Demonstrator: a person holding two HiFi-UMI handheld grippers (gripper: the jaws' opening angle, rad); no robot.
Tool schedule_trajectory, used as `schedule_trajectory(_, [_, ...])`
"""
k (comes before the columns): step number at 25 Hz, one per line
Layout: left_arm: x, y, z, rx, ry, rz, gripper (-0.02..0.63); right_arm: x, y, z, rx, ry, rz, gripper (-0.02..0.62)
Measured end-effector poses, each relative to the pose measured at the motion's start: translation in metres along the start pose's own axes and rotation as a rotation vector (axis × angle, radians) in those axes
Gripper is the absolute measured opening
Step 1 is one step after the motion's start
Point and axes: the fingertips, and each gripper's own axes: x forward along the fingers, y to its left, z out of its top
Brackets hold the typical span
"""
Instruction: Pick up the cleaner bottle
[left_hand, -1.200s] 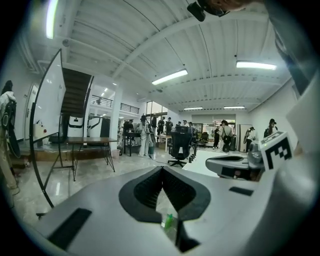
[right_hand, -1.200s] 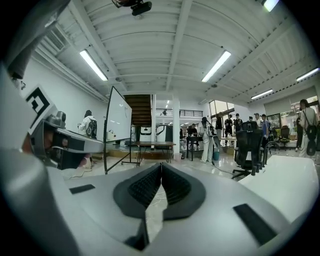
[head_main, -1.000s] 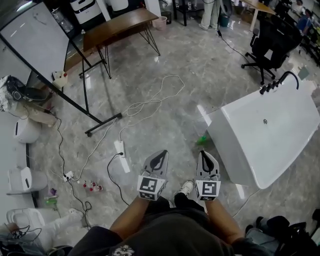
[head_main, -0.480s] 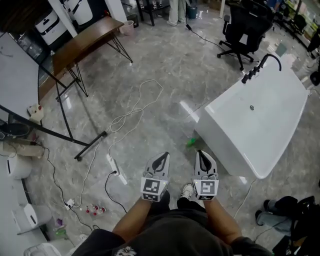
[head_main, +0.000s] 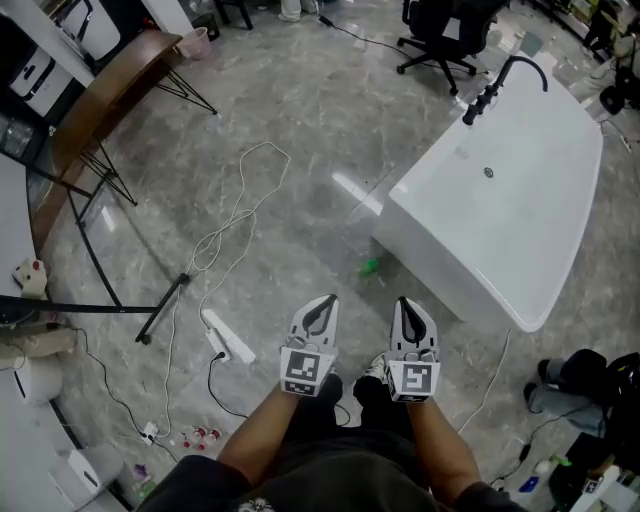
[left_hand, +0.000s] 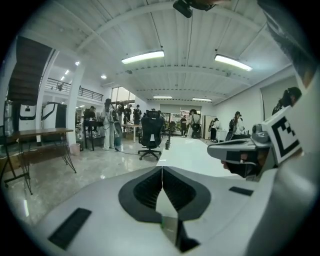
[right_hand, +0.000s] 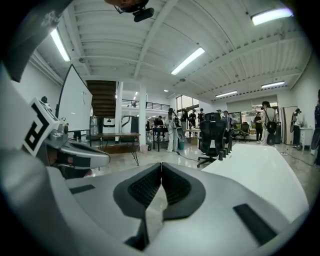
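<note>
Pressing tip to tip with nothing between them, the jaws of the left gripper (left_hand: 161, 170) are fully closed, and the right gripper (right_hand: 161, 167) shows the same closed, empty pair in its own view. Both white tools are held side by side and low in front of the person's body, pointing forward over the grey marble-patterned floor (head_main: 300, 130).

Ahead of the right gripper, well apart from it, a small green object (head_main: 370, 267) lies on the floor near the closest corner of the large white bathtub (head_main: 455, 250). It is too small to make out its shape, but it is most likely the cleaner bottle. A loose white cable (head_main: 240, 215) runs across the floor to the left and ends at a white power strip (head_main: 228, 340).

My reading is that the task is at its approach step, with no reach begun. The next move calls for stepping closer, lowering one gripper to the floor, spreading its jaws, and squaring them to the bottle's sides. The tub wall so close behind could crowd that reach.
</note>
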Motion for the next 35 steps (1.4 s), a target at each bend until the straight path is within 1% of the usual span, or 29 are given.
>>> schedule_trajectory(2, [0.025,-0.001,-0.027,0.004,0.003,-0.014,0.007,0.012,-0.009,-0.030,0.018,0.000,-0.009,0.018])
schedule_trajectory(4, [0.052,-0.004,-0.060,0.008,-0.003,-0.023,0.007,0.024,-0.016,-0.069,0.031,0.009,-0.008,0.017])
schedule_trajectory(8, [0.113,-0.010,-0.143,0.025,0.011,-0.050,0.008,0.055,-0.034,-0.159,0.031,0.013,-0.018,0.017])
schedule_trajectory(11, [0.156,-0.006,-0.209,0.031,0.020,-0.061,0.008,0.084,-0.036,-0.227,0.051,0.023,-0.019,0.017])
schedule_trajectory(14, [0.195,0.000,-0.270,0.032,0.025,-0.067,0.008,0.111,-0.041,-0.289,0.044,0.037,-0.032,0.017])
schedule_trajectory(17, [0.229,0.005,-0.323,0.038,0.026,-0.072,0.008,0.135,-0.050,-0.349,0.047,0.047,-0.054,0.017])
schedule_trajectory(20, [0.258,0.009,-0.371,0.029,0.023,-0.076,0.008,0.154,-0.055,-0.397,0.040,0.048,-0.063,0.017])
schedule_trajectory(22, [0.273,0.010,-0.399,0.030,0.027,-0.084,0.008,0.162,-0.056,-0.422,0.031,0.051,-0.073,0.017])
schedule_trajectory(25, [0.295,0.009,-0.430,0.052,0.015,-0.100,0.008,0.173,-0.061,-0.457,0.044,0.062,-0.091,0.017])
schedule_trajectory(28, [0.305,0.008,-0.459,0.065,0.012,-0.101,0.008,0.177,-0.056,-0.486,0.049,0.039,-0.060,0.017])
schedule_trajectory(33, [0.323,0.011,-0.499,0.024,0.045,-0.109,0.008,0.181,-0.059,-0.502,0.065,0.036,-0.073,0.017])
schedule_trajectory(35, [0.329,0.010,-0.514,0.038,0.062,-0.115,0.009,0.180,-0.057,-0.504,0.072,0.031,-0.063,0.017])
